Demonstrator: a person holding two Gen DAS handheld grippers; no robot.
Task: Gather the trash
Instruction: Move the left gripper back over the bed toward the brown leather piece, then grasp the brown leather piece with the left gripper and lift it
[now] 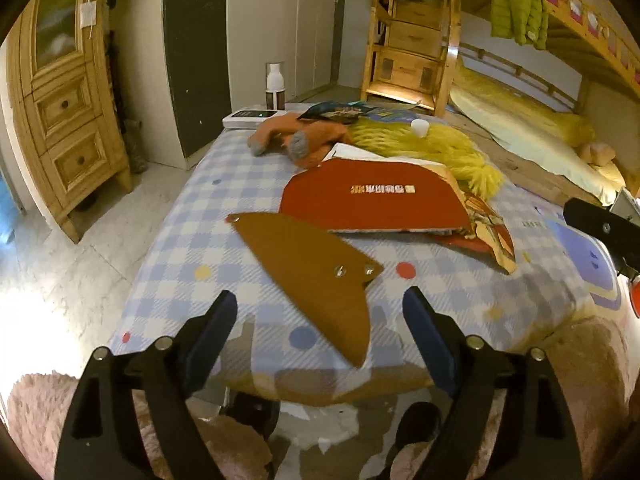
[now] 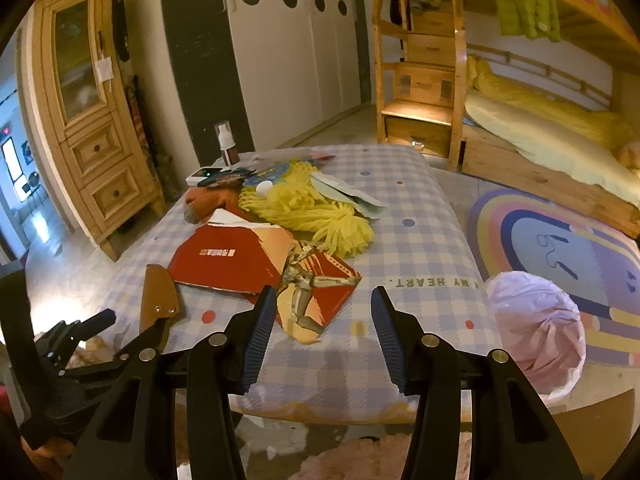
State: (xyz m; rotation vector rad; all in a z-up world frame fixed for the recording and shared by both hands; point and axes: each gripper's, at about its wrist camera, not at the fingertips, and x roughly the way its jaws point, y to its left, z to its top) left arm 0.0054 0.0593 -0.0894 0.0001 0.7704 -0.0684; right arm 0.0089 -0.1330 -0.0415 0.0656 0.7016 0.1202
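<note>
1. Brown leather, cut as a flat curved pointed piece with metal snaps [image 1: 316,276], lies on the checked blue-and-white cloth-covered table [image 1: 180,240]; its narrow tip reaches into the gap between the fingers of the left gripper [image 1: 320,320], nearer the right-hand finger.
2. The left gripper's jaws stand wide apart, with no pad touching the leather; nothing is gripped.
3. In the right wrist view the same leather piece [image 2: 158,300] sits well off to the left of the right gripper [image 2: 322,312], with the left gripper's black fingers [image 2: 132,344] just beside its near end.
4. The right gripper's jaws are partly spread and empty, hovering over bare cloth.
5. A torn red cardboard sheet with gold lettering [image 2: 228,260] lies beyond the right gripper's left finger, and a red printed paper with a golden figure [image 2: 312,300] lies just ahead of that finger's tip.
6. Farther ahead of both jaws sits a heap of yellow yarn [image 2: 312,212], an orange plush toy [image 1: 296,140] and a small white cap [image 2: 264,188].
7. To the right of the right gripper's right finger, a pale pink plastic bag [image 2: 536,328] bulges beside the table edge.
8. At the table's far corner stands a white-topped brown bottle [image 1: 275,88] beside a flat white device [image 1: 248,117].
</note>
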